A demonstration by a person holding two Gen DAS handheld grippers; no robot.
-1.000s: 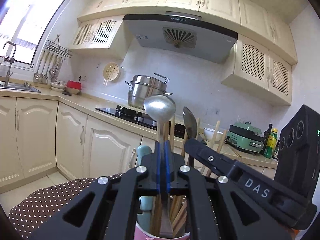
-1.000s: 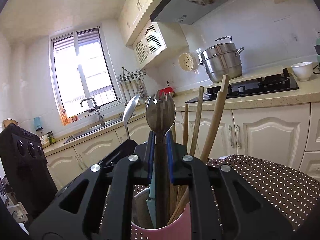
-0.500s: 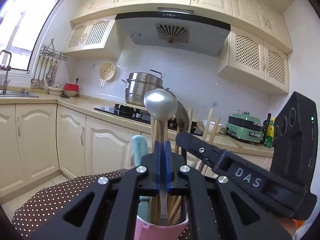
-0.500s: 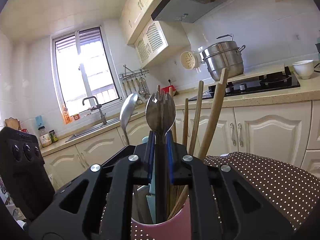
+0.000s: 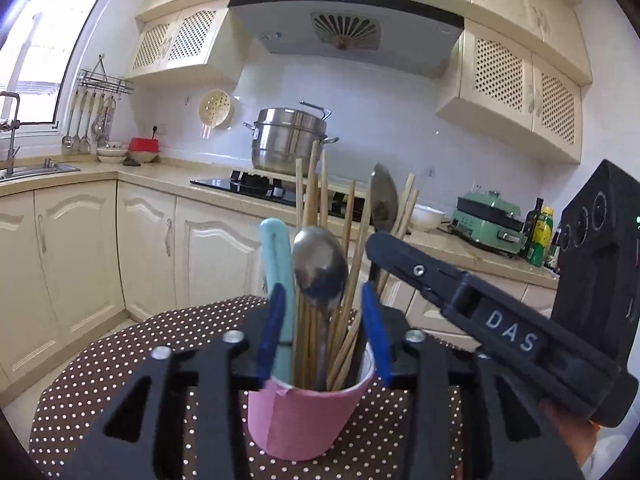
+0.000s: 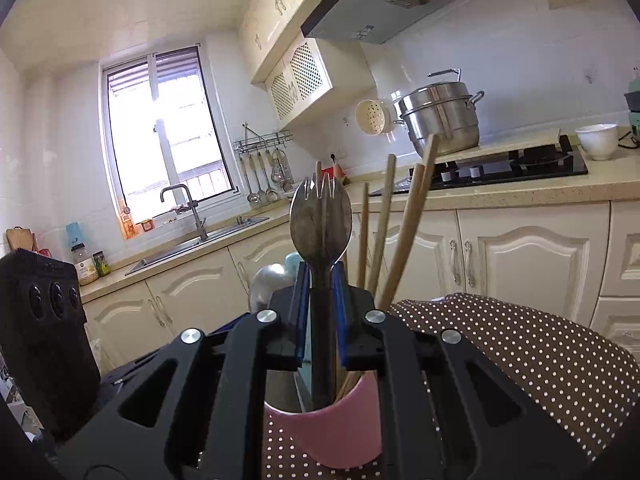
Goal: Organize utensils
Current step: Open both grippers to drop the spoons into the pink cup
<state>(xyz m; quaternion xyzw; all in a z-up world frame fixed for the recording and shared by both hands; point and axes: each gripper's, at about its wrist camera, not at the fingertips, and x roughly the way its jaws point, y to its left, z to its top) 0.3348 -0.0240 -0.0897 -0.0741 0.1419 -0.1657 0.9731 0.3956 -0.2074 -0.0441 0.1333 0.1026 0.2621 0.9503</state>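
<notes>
A pink cup (image 5: 308,416) stands on the dotted brown tablecloth (image 5: 100,380) and holds wooden chopsticks (image 5: 316,184), a teal handle (image 5: 276,256) and a steel spoon (image 5: 320,268). My left gripper (image 5: 322,332) is opening. The spoon stands free between its blue pads (image 5: 272,328), handle down in the cup. In the right wrist view my right gripper (image 6: 320,304) is shut on the stem of a steel spork (image 6: 320,216), which stands upright in the same pink cup (image 6: 336,432). That spork (image 5: 383,196) shows behind the right gripper's finger in the left wrist view.
Cream cabinets and a counter run behind the table, with a black hob (image 5: 256,188), a steel steamer pot (image 5: 288,144), a green appliance (image 5: 488,220) and bottles (image 5: 540,228). A sink (image 6: 192,240) sits under the window. The other hand's black gripper body (image 5: 592,280) is close on the right.
The left gripper's pads have parted and let go of the spoon, which has sunk lower into the cup. The right gripper keeps its hold on the spork.
</notes>
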